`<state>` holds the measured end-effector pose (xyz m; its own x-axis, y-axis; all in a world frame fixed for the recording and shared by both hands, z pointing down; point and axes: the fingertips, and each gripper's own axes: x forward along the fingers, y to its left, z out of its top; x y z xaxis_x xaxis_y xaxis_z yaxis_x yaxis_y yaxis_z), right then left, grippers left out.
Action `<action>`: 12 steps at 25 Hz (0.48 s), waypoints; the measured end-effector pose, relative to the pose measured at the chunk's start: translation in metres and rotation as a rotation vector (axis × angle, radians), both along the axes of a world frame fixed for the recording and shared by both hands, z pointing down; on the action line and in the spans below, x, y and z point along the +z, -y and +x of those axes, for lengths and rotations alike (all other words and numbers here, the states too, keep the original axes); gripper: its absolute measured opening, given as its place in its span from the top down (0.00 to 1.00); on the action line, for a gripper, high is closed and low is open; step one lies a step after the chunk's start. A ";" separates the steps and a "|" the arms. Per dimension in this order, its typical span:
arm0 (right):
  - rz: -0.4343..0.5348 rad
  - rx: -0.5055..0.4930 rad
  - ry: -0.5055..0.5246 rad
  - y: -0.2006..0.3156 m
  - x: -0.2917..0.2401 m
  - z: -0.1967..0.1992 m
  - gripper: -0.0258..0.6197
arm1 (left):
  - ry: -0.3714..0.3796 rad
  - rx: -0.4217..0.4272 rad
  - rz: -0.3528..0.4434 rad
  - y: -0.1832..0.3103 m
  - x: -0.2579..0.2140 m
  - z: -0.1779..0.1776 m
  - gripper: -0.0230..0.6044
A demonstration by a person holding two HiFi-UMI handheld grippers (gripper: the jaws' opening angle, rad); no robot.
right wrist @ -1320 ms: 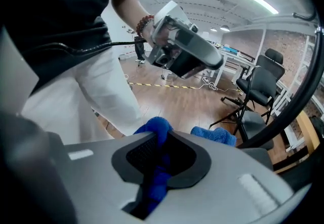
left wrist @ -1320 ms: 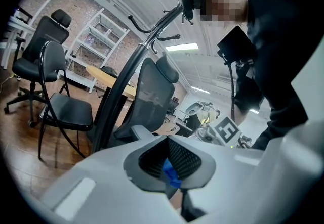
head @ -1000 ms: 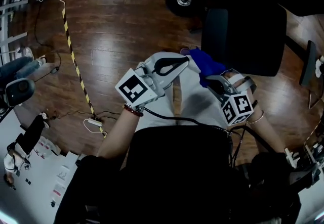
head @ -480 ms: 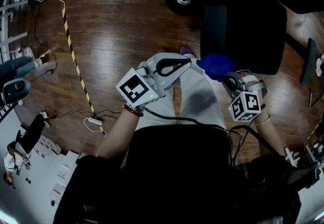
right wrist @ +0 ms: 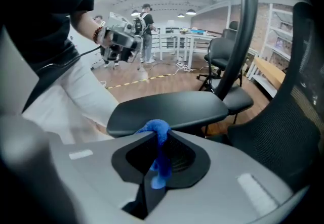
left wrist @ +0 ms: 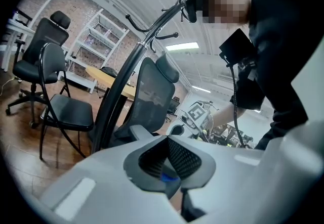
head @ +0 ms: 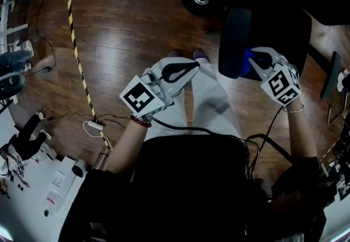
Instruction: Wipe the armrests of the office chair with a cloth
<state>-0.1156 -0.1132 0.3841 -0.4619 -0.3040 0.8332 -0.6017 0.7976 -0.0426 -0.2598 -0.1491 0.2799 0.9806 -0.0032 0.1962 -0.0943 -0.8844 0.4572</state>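
Note:
The office chair's black armrest (head: 234,39) stands right of my legs, and its flat pad (right wrist: 174,106) lies just past the right jaws in the right gripper view. My right gripper (head: 257,64) (right wrist: 156,160) is shut on a blue cloth (head: 249,56) (right wrist: 158,131), whose bunched end sits at the armrest's near edge; whether it touches is unclear. My left gripper (head: 192,66) (left wrist: 169,166) is held over my lap, jaws shut with nothing in them, pointing towards the chair (left wrist: 152,94).
The chair's mesh back (right wrist: 298,96) rises to the right of the armrest. A yellow-black striped strip (head: 79,66) and cables cross the wooden floor at left. A folding chair (left wrist: 61,109) and other office chairs stand farther off. A person (right wrist: 147,33) stands far back.
My right gripper has carried the blue cloth up and to the right, from over my lap to the armrest. The left gripper has hardly moved.

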 end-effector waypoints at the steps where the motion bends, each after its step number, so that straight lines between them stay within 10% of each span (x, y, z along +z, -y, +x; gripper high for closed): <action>1: 0.006 0.021 0.006 0.007 -0.001 0.004 0.90 | 0.002 -0.004 -0.002 -0.001 0.001 -0.002 0.95; 12: 0.199 0.263 0.019 0.117 -0.013 0.048 0.89 | -0.003 -0.100 -0.028 0.000 0.006 -0.018 0.95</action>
<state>-0.0676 -0.2301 0.3712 -0.3604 -0.5713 0.7374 -0.7889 0.6085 0.0859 -0.2776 -0.1488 0.2856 0.9762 -0.0956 0.1949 -0.1802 -0.8574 0.4820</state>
